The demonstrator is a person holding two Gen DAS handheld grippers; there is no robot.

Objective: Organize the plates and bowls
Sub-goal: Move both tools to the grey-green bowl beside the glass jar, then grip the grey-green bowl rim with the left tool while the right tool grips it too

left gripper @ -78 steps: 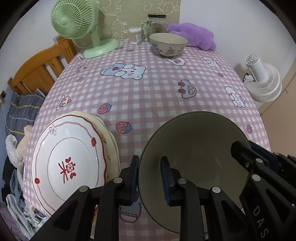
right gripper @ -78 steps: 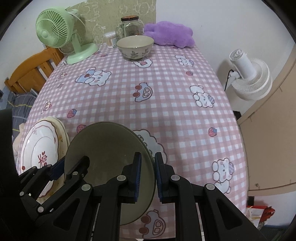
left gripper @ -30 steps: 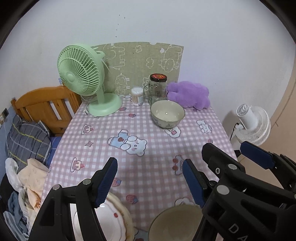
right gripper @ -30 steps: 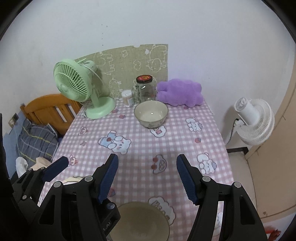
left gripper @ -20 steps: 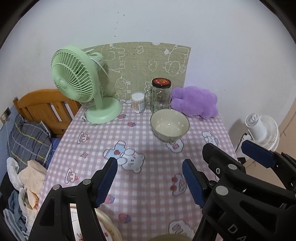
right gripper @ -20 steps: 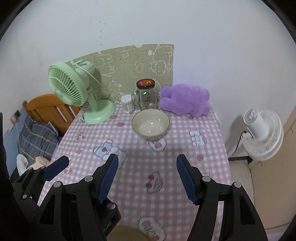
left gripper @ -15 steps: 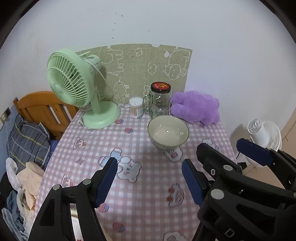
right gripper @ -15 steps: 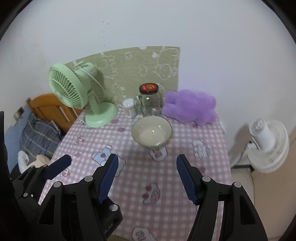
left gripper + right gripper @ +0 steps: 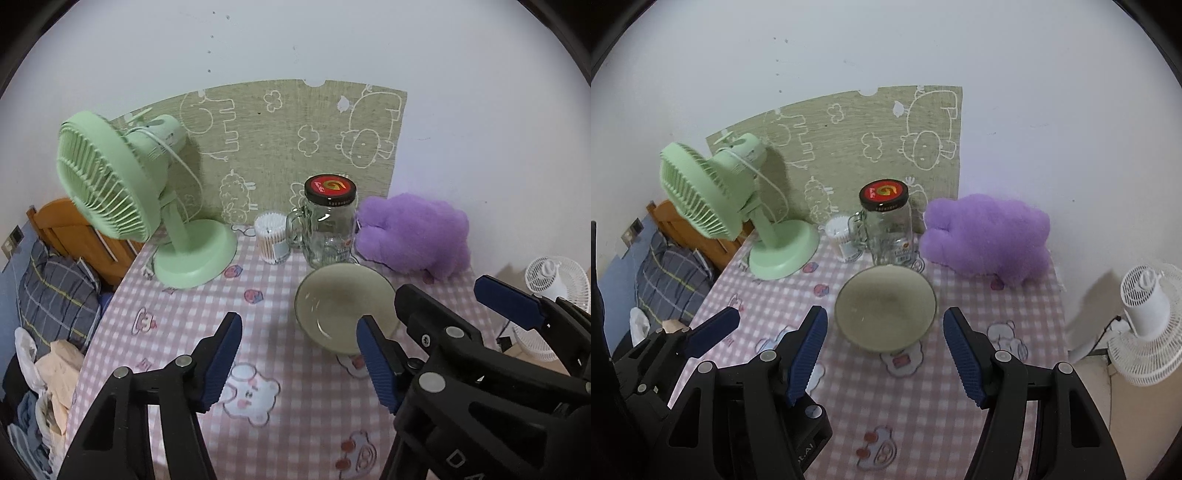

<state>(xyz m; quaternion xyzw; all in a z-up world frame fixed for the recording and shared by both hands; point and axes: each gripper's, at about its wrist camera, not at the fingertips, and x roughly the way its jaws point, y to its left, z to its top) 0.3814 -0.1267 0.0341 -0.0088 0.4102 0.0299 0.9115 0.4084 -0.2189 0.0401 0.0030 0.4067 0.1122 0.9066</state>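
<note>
The bowl (image 9: pixel 885 308) sits on the counter (image 9: pixel 960 387) just before the glass jar (image 9: pixel 888 227). The right gripper (image 9: pixel 882 347) gapes empty, bowl just beyond its fingers; the left gripper (image 9: pixel 297 356), empty, is closing beside it.

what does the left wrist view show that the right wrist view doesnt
Only the left wrist view: the left tongs seen from behind, closing with nothing between them, and the bowl's rim partly hidden by a blue pad. Only the right wrist view: the right tongs open, framing the whole bowl. Both: green fan, glass jar, purple plush, checked tablecloth.
</note>
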